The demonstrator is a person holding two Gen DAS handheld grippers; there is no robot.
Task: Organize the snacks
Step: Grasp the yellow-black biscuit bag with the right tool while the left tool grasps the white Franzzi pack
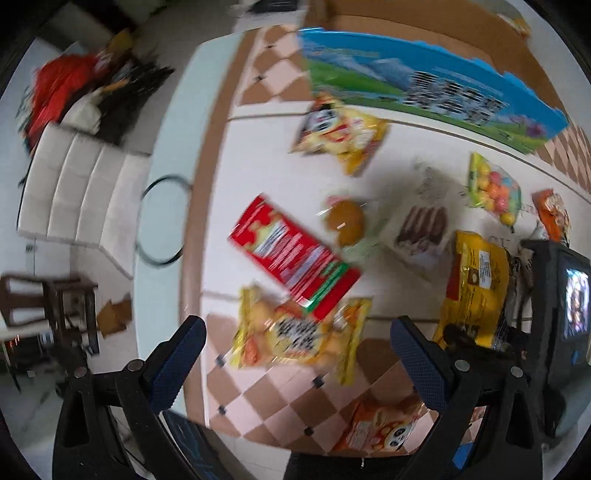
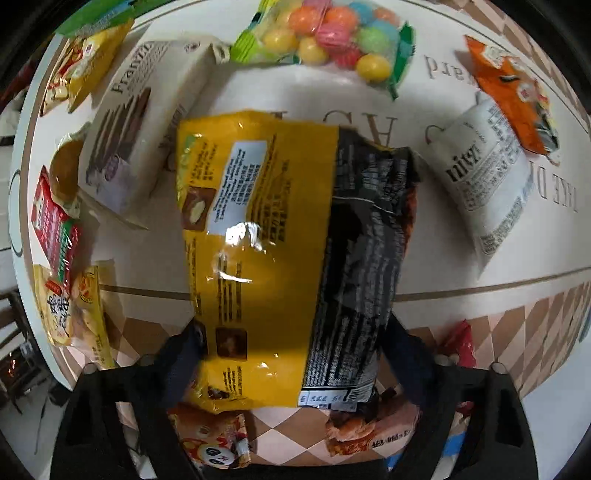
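My right gripper (image 2: 291, 354) straddled the yellow-and-black snack bag (image 2: 291, 236) near its lower end, fingers (image 2: 183, 360) at either edge; whether they pressed on it or merely flanked it I could not tell. My left gripper (image 1: 295, 350) hung with jaws apart and empty above the yellow biscuit packet (image 1: 295, 332) and the red packet (image 1: 291, 258) on the table (image 1: 258, 147). I judged it best to pinch squarely across the crinkly film before lifting toward the printed carton (image 1: 424, 85) at the far side.

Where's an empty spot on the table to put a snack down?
Bare table shows right of the yellow-and-black bag, below the white packet. Another patch lies between the candy-ball bag and the yellow-and-black bag. The left side, around the wafer box, is crowded.
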